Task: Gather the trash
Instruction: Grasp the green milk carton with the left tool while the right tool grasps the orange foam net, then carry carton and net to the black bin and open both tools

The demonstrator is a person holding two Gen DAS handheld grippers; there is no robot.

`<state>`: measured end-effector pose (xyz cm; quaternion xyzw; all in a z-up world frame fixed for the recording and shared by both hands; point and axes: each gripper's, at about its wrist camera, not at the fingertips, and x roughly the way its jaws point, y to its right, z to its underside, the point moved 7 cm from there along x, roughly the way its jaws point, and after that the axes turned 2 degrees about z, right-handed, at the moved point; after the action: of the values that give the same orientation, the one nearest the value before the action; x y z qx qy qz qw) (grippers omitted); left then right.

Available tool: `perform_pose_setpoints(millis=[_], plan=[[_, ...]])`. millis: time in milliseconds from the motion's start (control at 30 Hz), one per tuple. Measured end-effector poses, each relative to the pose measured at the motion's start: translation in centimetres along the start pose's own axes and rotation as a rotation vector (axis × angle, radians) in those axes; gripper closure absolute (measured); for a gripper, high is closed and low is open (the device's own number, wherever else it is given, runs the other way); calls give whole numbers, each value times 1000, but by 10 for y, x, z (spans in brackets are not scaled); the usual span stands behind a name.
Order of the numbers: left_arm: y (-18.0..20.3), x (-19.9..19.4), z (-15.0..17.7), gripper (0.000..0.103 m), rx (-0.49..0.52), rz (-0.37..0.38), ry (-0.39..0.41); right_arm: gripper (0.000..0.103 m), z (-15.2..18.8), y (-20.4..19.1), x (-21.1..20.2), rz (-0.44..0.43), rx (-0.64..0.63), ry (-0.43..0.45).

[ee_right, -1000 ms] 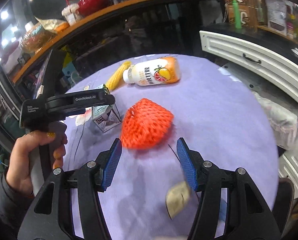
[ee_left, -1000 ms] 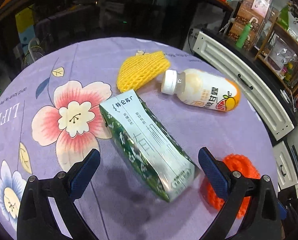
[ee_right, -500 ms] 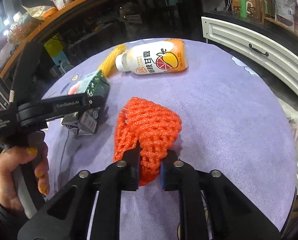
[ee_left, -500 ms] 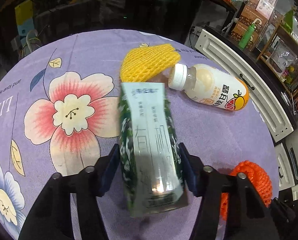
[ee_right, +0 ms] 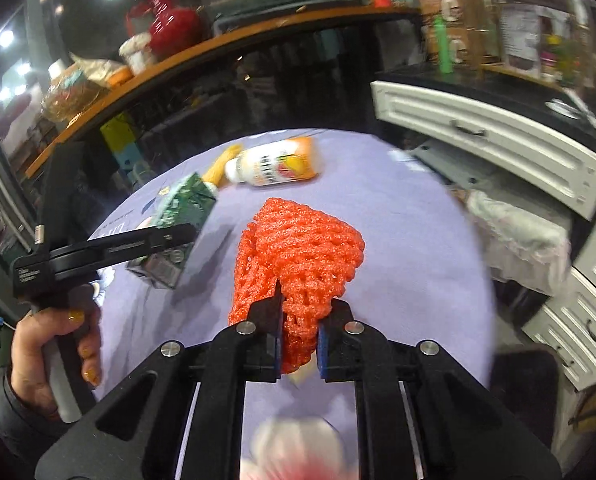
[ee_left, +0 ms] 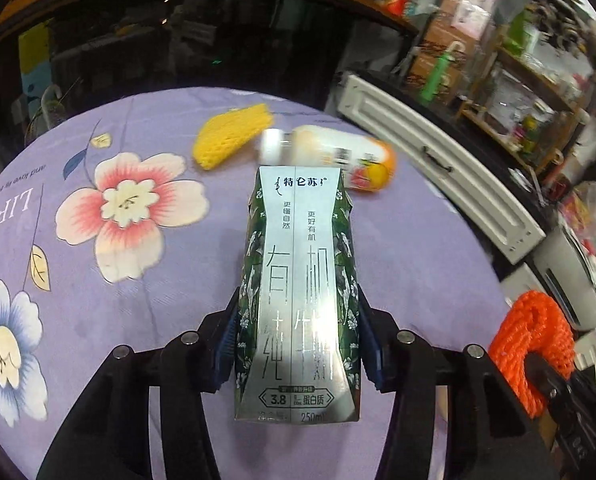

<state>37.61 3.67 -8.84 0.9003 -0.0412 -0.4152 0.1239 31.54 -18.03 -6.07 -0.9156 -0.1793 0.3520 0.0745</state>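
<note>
My left gripper [ee_left: 298, 340] is shut on a green and silver milk carton [ee_left: 298, 292] and holds it above the purple flowered tablecloth [ee_left: 138, 280]; the carton also shows in the right wrist view [ee_right: 178, 216]. My right gripper [ee_right: 298, 340] is shut on an orange foam net [ee_right: 298, 248], lifted off the cloth; the net also shows at the right of the left wrist view [ee_left: 537, 340]. A yellow foam net [ee_left: 230, 136] and a white and orange drink bottle [ee_left: 337, 156] lie at the far side of the table.
White cabinets with drawers [ee_right: 497, 144] stand to the right of the table. Cluttered shelves [ee_left: 497, 60] stand behind them. A crumpled white bag [ee_right: 517, 236] hangs beside the table's right edge. A dark glass counter [ee_right: 218, 80] runs along the back.
My left gripper closed on the carton and lifted it. My right gripper closed on the orange net and raised it off the cloth.
</note>
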Motion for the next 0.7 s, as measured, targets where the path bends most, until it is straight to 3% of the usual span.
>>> perform_pose_setpoints(millis=[133, 367, 700], plan=[[53, -20, 20, 53, 95, 66, 38, 90, 23, 46, -43, 60, 57, 30], [157, -37, 68, 53, 239, 219, 21, 90, 79, 124, -105, 227, 113, 59], [273, -34, 134, 52, 407, 351, -44, 90, 164, 207, -110, 350, 239, -39]])
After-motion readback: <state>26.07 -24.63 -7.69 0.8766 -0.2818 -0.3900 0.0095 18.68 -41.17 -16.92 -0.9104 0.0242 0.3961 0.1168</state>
